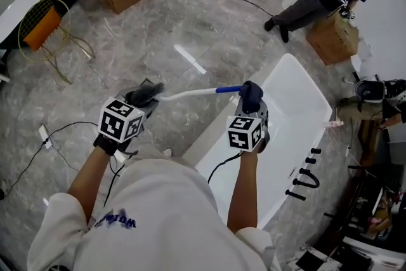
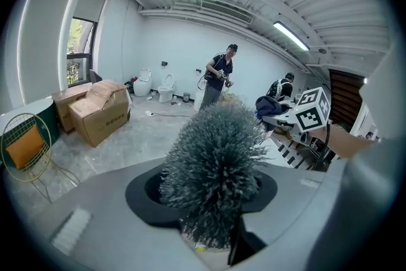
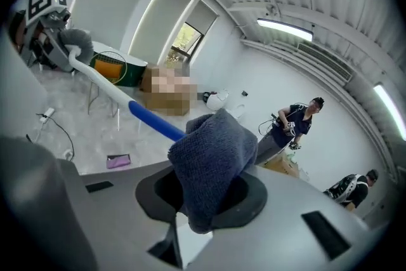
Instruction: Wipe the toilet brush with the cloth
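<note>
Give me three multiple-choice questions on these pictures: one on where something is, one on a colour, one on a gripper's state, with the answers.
1. Where is the brush's bristle head?
A. Lying on the floor
B. Between the jaws of the left hand-held gripper
C. In the bathtub

2. What colour is the cloth?
A. Dark blue
B. Yellow
C. White

3. What state is the right hand-held gripper in?
A. Open and empty
B. Shut on the bristle head
C. Shut on the cloth

Answers:
1 B: the left gripper view shows the bristles sitting between its jaws.
2 A: the folded cloth shows dark blue in the head view and the right gripper view.
3 C: the right gripper view shows the jaws pinching the cloth, which sits against the handle's blue end.
</note>
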The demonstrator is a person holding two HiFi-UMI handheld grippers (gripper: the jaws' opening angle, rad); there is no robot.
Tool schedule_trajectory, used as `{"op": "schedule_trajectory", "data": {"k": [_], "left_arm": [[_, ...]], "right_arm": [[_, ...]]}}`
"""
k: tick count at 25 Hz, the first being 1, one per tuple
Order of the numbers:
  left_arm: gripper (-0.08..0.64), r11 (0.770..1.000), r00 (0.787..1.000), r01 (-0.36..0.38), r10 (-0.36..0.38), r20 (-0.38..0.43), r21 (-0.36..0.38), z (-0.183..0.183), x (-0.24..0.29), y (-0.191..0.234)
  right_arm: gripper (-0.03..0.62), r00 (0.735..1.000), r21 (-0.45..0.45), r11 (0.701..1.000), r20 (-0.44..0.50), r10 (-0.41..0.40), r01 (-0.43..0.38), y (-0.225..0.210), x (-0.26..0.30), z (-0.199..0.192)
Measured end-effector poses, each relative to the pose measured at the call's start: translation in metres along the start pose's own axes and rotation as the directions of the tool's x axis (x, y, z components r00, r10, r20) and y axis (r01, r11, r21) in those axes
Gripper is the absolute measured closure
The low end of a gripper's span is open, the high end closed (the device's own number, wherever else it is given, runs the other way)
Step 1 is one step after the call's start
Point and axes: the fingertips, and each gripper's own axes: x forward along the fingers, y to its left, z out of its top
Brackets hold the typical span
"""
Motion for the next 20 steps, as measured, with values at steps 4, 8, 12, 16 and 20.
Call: {"op": "schedule_trajectory", "data": {"k": [4,8,12,16,20], "left_arm": [[0.373,1.0,1.0,0.017,-0.016,0.014,-0.021,0.005,0.003,-0.006],[0.373,0.999,1.0,0.025,-0.024,0.018,-0.023,0.01,0.008,-0.01],[0.373,1.0,0.999,0.031,-0.031,0.015,-0.004,0.01,0.008,-0.009],[0.373,0.999,0.999,0.048,-0.048,0.017,0.007,0.013,0.014,-0.018],[0.373,0.998,0.998,0.067,-0.066,0.019,-0.012,0.014,0.02,-0.024]], "right_arm": [[0.511,0.998,-0.006,0.998,0.029,0.063,-0.062,0.024,-0.004,0.008],[0.514,0.993,-0.025,0.994,0.063,0.104,-0.103,0.04,-0.009,0.021],[0.514,0.999,0.056,0.997,0.006,0.049,-0.049,0.011,0.001,-0.001],[0.515,0.999,0.134,0.991,-0.048,0.003,0.004,-0.023,0.008,-0.022],[0.517,0.999,0.073,0.997,-0.018,0.037,-0.036,0.003,0.002,-0.009]]}}
